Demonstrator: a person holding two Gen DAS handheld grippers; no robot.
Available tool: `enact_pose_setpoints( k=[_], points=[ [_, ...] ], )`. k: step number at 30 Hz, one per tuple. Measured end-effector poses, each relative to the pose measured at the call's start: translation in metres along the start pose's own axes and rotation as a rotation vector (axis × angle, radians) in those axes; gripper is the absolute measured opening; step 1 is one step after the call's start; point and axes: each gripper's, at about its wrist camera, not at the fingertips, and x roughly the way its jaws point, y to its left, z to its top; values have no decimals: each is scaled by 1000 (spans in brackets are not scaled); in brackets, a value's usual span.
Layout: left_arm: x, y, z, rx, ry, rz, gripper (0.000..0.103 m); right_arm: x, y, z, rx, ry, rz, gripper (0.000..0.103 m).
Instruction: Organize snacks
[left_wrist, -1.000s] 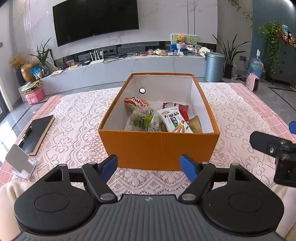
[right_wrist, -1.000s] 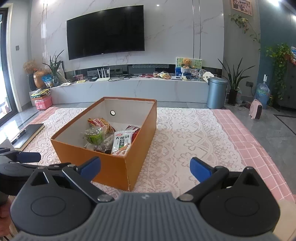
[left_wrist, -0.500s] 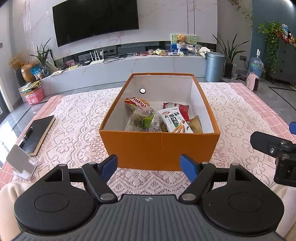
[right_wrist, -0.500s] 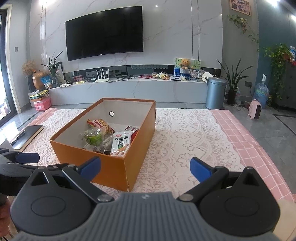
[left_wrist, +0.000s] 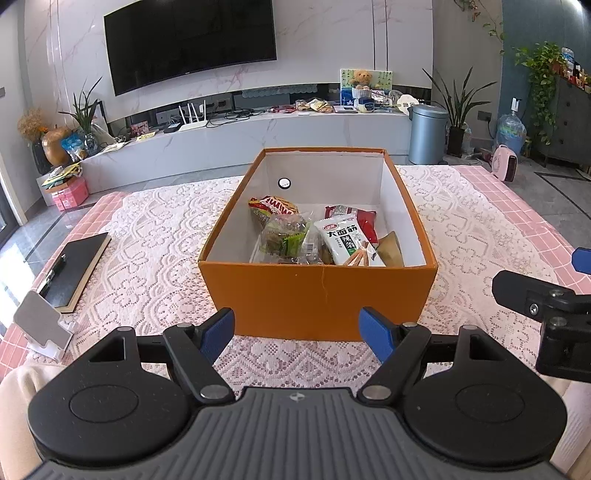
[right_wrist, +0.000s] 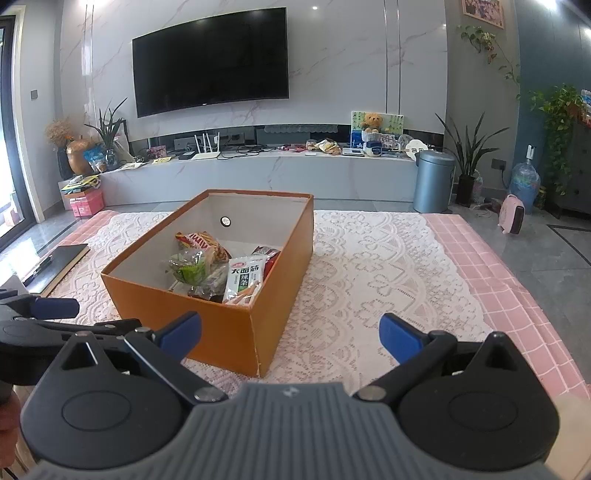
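An orange cardboard box (left_wrist: 317, 295) (right_wrist: 236, 332) stands on the lace tablecloth. Inside lie several snack packs: a white-and-green packet (left_wrist: 345, 240) (right_wrist: 243, 278), a clear bag with green contents (left_wrist: 284, 236) (right_wrist: 190, 267), a red-yellow bag (left_wrist: 275, 206) (right_wrist: 201, 240) and a red pack (left_wrist: 364, 219). My left gripper (left_wrist: 297, 332) hovers just before the box's near wall, open and empty. My right gripper (right_wrist: 290, 332) is at the box's near right corner, also open and empty. Each gripper shows at the edge of the other's view.
A black notebook with a pen (left_wrist: 72, 266) and a phone stand (left_wrist: 40, 326) lie at the table's left. Bare lace cloth (right_wrist: 369, 280) spreads right of the box. Beyond the table are a TV console (right_wrist: 258, 173), a bin (right_wrist: 432, 181) and plants.
Almost nothing differs; the right wrist view has crept slightly up and closer, and both grippers stay open.
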Motion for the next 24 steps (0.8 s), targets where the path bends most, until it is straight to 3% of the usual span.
enact_pose_setpoints(
  k=[24],
  points=[
    [-3,-1,-2,4,4,4,90,2,0,-4,2,14,7,99]
  ],
)
